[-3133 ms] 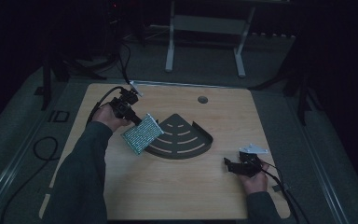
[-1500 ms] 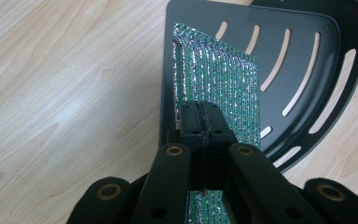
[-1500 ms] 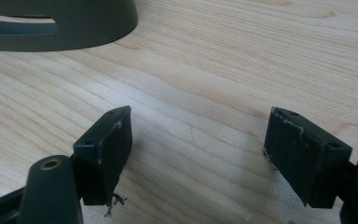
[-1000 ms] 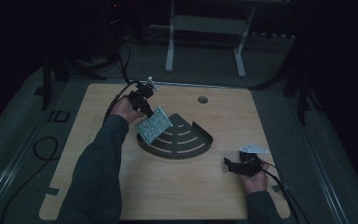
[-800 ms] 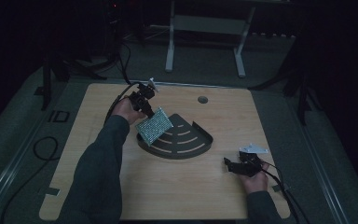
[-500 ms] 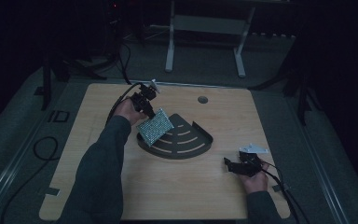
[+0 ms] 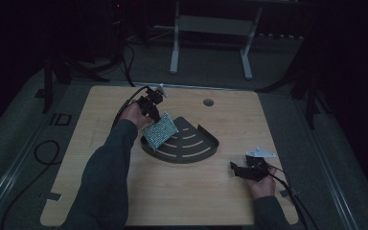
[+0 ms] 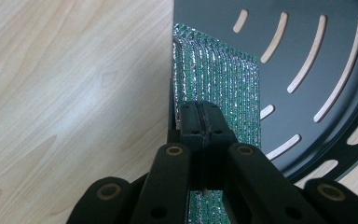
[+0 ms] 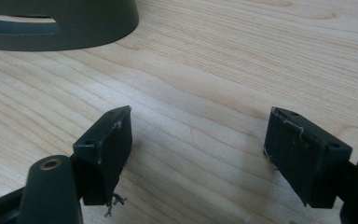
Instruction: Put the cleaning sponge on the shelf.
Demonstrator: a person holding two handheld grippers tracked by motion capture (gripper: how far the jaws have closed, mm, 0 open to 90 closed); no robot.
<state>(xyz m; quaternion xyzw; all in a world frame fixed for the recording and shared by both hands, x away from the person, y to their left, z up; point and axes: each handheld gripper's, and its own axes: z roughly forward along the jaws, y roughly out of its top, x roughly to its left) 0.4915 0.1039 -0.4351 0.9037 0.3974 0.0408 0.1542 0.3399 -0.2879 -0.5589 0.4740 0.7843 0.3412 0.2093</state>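
On a wooden table [image 7: 96,187] in a dark room, your left gripper [image 8: 200,122] pinches a glittery green sponge [image 7: 159,130] over the black tray's [image 7: 199,148] left edge; your right gripper [image 9: 196,149] rests near-right, jaws wide apart, empty.

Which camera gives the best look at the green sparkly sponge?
The left gripper view: the sponge is close, its glittery ribs sharp, pinched in the left gripper over the dark tray. The high view shows it small and dim.

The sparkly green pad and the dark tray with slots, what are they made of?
The sparkly pad looks like a scrubbing sponge wrapped in shiny green-and-silver woven thread: it glints in ridged rows. The slotted tray seems to be matte dark-painted metal, thin and smooth with clean-cut slots, though it could be plastic.
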